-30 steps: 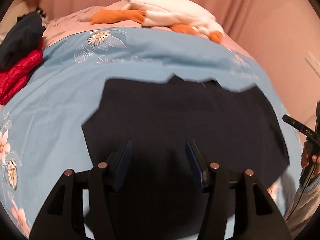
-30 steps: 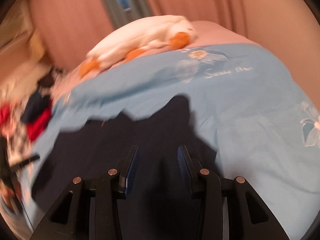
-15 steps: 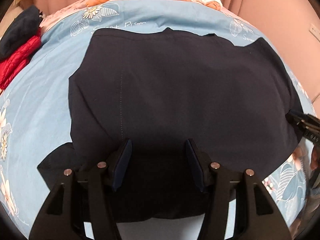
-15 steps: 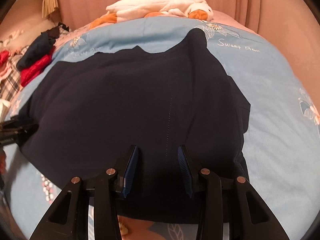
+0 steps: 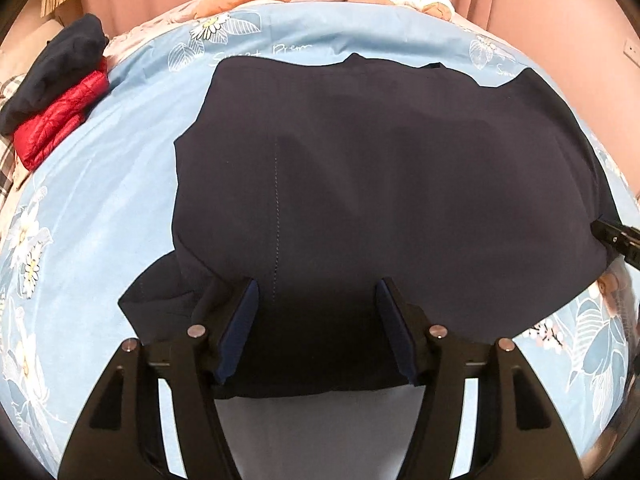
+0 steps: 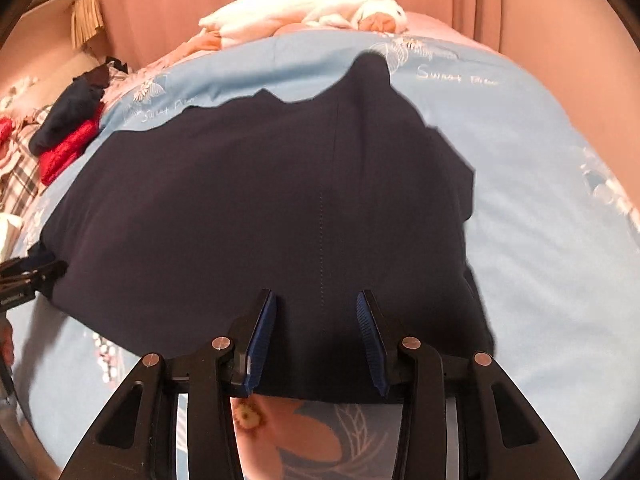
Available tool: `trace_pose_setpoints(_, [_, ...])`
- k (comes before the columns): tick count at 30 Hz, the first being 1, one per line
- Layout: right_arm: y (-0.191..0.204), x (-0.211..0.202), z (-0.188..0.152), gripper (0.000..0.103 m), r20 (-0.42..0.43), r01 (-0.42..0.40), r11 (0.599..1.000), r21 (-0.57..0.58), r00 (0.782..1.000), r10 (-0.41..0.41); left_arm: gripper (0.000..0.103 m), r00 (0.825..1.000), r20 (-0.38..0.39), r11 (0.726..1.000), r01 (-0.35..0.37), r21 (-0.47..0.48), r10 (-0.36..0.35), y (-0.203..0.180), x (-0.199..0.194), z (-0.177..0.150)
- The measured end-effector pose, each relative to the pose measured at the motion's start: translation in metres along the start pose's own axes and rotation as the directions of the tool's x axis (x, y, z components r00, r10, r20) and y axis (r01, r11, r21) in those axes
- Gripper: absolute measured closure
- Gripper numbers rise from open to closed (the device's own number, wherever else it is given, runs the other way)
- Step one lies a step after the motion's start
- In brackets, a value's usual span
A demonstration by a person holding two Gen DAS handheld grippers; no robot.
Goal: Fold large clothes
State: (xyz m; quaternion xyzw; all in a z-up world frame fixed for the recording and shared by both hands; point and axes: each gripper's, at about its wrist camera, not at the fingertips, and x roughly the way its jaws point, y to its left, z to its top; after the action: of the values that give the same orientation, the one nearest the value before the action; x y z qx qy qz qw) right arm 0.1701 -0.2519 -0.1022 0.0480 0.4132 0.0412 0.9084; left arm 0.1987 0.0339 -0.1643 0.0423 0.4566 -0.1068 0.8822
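The dark navy garment (image 5: 380, 184) lies spread on the bed, on the light-blue floral bedcover (image 5: 120, 208), with its near hem facing both cameras. It appears to be laid out roughly flat. A loose flap at its lower-left corner in the left wrist view sticks out from under the main panel. A line of light stitching runs down the panel toward the near hem.

Progress, as a judgement: the spreading stage looks complete or nearly so, and no tidy fold is visible yet. The lengthwise and crosswise folds remain to be done, and the far edge is uneven and may need smoothing.

The left hand-held gripper (image 5: 316, 332) hangs over the near hem with its jaws opening; cloth lies below and between the pads, but they do not press on it. The right hand-held gripper (image 6: 316, 340) is likewise parted over the near hem further along, gripping nothing.

Containers: none is in view. Finished items appear to be stacked directly on the bed instead: a red quilted garment (image 5: 60, 124) with a dark folded garment (image 5: 56, 68) on top of it, well apart from the work area. White and orange bedding (image 6: 304, 16) lies at the far end of the bed, in front of pink curtains (image 6: 160, 4).
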Motion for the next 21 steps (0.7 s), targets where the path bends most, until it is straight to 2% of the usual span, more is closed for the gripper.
trace_pose_setpoints(3, [0.001, -0.001, 0.003, 0.056, 0.001, -0.014, 1.0, 0.012, 1.0, 0.014, 0.041, 1.0, 0.013, 1.0, 0.005, -0.021, -0.005, 0.002, -0.008, -0.001])
trace_pose_setpoints(6, [0.007, -0.013, 0.004, 0.056, 0.013, -0.02, 0.999, 0.029, 1.0, 0.019, 0.038, 1.0, 0.024, 0.998, 0.008, -0.056, -0.006, 0.004, -0.021, -0.005])
trace_pose_setpoints(11, [0.006, -0.031, -0.004, 0.056, 0.047, -0.075, 0.995, 0.068, 0.996, 0.072, 0.025, 0.998, 0.055, 0.995, 0.013, -0.095, -0.008, 0.006, -0.044, -0.014])
trace_pose_setpoints(21, [0.024, -0.048, -0.013, 0.052, 0.055, -0.121, 0.992, 0.035, 0.991, 0.119, 0.021, 0.999, 0.049, 0.989, 0.025, -0.148, -0.018, 0.007, -0.063, -0.028])
